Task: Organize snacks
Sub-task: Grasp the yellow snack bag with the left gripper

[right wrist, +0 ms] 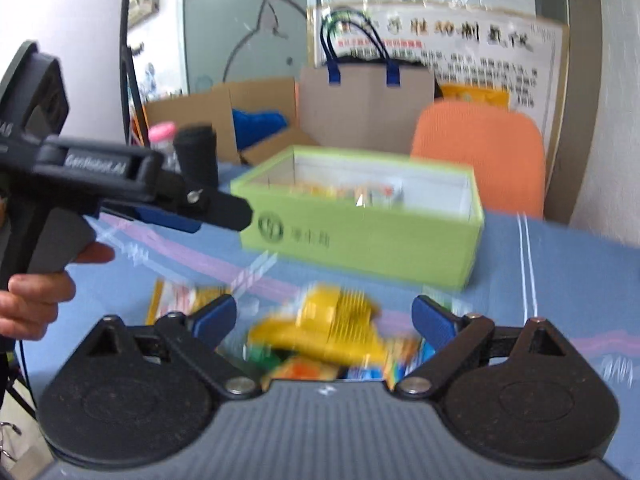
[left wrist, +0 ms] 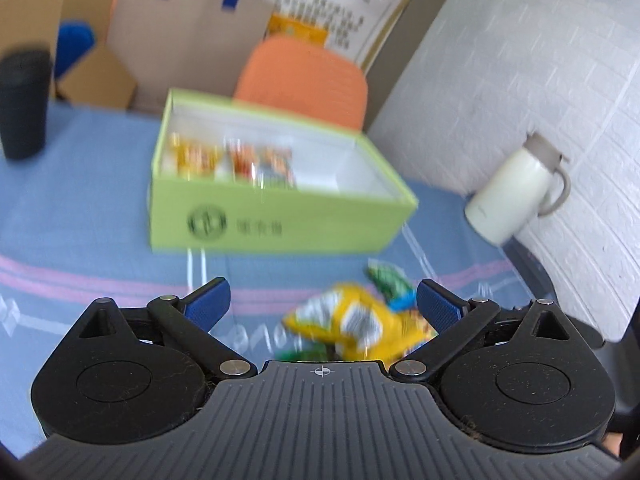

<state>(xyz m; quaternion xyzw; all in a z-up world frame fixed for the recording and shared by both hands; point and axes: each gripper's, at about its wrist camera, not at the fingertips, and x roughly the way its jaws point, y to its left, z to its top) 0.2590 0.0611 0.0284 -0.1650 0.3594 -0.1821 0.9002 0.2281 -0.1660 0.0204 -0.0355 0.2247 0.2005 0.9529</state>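
Note:
A lime green box (left wrist: pixel 276 224) stands open on the blue tablecloth, with several snack packets (left wrist: pixel 232 160) in its left part. It also shows in the right wrist view (right wrist: pixel 360 236). A loose pile of snack packets, mostly yellow (left wrist: pixel 356 328), lies on the cloth in front of the box. My left gripper (left wrist: pixel 324 304) is open and empty above the pile's left side. My right gripper (right wrist: pixel 324 318) is open and empty, with the yellow packets (right wrist: pixel 328 328) between and below its fingers. The left gripper's body (right wrist: pixel 120 184) shows at the left in the right wrist view.
A black cup (left wrist: pixel 24 104) stands at the far left of the table and a white jug (left wrist: pixel 516 196) at the right by the brick wall. An orange chair (left wrist: pixel 308 80), a paper bag (left wrist: pixel 188 40) and cardboard boxes are behind the table.

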